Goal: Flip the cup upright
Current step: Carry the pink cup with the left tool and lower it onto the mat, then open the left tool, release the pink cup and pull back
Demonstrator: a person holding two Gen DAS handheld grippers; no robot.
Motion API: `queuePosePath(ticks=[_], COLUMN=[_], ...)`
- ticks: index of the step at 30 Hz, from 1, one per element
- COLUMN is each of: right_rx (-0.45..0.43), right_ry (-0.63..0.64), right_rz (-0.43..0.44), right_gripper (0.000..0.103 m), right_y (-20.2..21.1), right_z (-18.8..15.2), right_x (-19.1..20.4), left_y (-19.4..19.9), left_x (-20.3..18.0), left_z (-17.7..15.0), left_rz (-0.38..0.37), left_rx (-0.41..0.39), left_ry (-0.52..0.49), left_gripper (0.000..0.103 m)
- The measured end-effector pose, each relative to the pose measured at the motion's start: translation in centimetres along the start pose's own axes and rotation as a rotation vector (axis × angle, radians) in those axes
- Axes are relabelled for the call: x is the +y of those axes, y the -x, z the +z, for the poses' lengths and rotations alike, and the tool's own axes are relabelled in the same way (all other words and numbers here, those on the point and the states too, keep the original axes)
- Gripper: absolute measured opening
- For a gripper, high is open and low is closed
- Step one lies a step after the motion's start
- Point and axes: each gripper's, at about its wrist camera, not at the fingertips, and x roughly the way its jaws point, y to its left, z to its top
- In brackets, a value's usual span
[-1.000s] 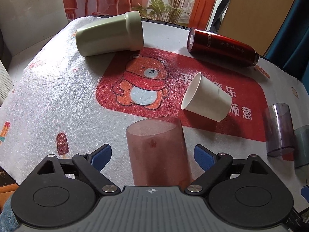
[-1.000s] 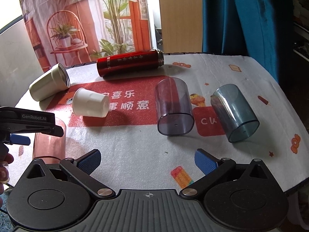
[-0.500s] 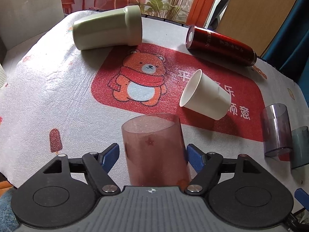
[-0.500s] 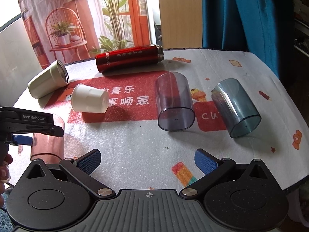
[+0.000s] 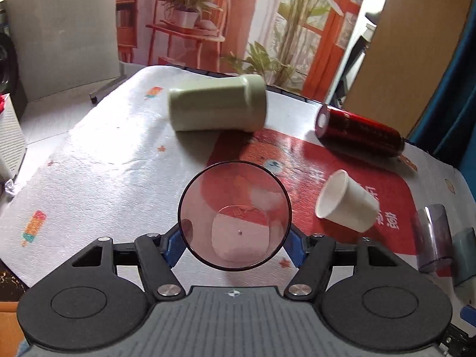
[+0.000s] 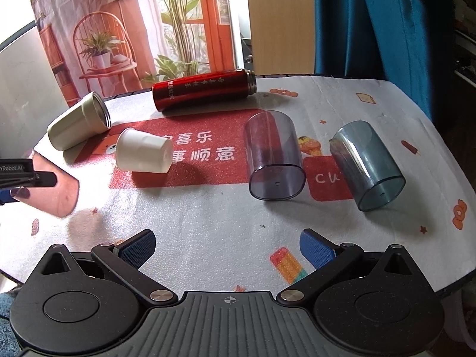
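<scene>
While the pink cup (image 5: pixel 234 216) stood mouth-down on the cloth half a second ago, it's up off the table now, tipped over on its side and clamped between the blue pads (image 5: pixel 173 245) of the left gripper (image 5: pixel 234 248)! From the left wrist view we're staring straight down its open mouth, the round rim a dark ring and the pale base with a tiny dot at the far end. Over on the right wrist view the same cup (image 6: pixel 56 190) hangs tilted above the tablecloth (image 6: pixel 208 223) at the left edge, its closed end lower and pointing toward the middle of the table, casting a soft pinkish shadow beneath. Translucent, rosy, smooth-walled, slightly tapered — that's our cup.

The right gripper (image 6: pixel 227 248) hovers at the near edge with its fingers spread wide, nothing between them, just as it was a moment back.

Nothing else has budged: the green mug (image 5: pixel 217 107) lies on its side at the far left, the red flask (image 5: pixel 360 134) lies on its side at the back, the white paper cup (image 5: pixel 346 206) is toppled on the red panel, and the purple tumbler (image 6: pixel 275 163) and blue tumbler (image 6: pixel 367 165) lie side by side, apart, on the right.
</scene>
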Motion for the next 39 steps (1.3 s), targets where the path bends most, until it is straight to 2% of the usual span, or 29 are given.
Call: queuePosePath(ticks=[4,8,12,18,23,27,30,32,34,36,39], right_rx=[0.0,0.005,0.009,0.013,0.01,0.012,0.011,0.008,0.007,0.008,0.009], right_ry=[0.008,0.007,0.011,0.013,0.007,-0.002,-0.001,-0.001,-0.004,-0.007,-0.005], right_rz=[0.003,0.001,0.001,0.003,0.0,0.001,0.002,0.003,0.003,0.005,0.007], right_gripper=[0.103,0.103,0.103,0.103,0.103,0.103,0.103,0.103,0.103,0.103,0.103], right_y=[0.0,0.0,-0.1,-0.2,-0.2,0.0,0.1,0.1,0.3,0.5,0.9], right_z=[0.0,0.0,-0.1,-0.1,-0.1,-0.2,-0.2,-0.1,-0.2,-0.1,0.0], right_x=[0.3,0.4,0.5,0.6,0.5,0.2,0.2,0.1,0.1,0.1,0.3], left_y=[-0.4,-0.1,0.4,0.5,0.1,0.3,0.3,0.4,0.8,1.6,2.6], left_x=[2.6,3.8,3.3,0.3,-1.4,-2.5,-2.5,-2.5,-2.3,-2.1,-2.1], left_z=[1.2,1.9,1.6,-0.6,-2.2,-3.0,-3.1,-3.1,-3.0,-2.8,-2.5], left_rz=[0.061,0.082,0.056,0.005,-0.03,-0.023,-0.044,-0.05,-0.041,-0.046,-0.034], left_rx=[-0.018,-0.016,-0.01,-0.003,0.028,0.026,0.048,0.058,0.067,0.061,0.056], left_ry=[0.046,0.068,0.044,-0.048,-0.085,-0.146,-0.141,-0.129,-0.119,-0.113,-0.128], left_gripper=[0.069,0.069,0.069,0.069,0.069,0.069,0.069,0.072,0.085,0.091,0.097])
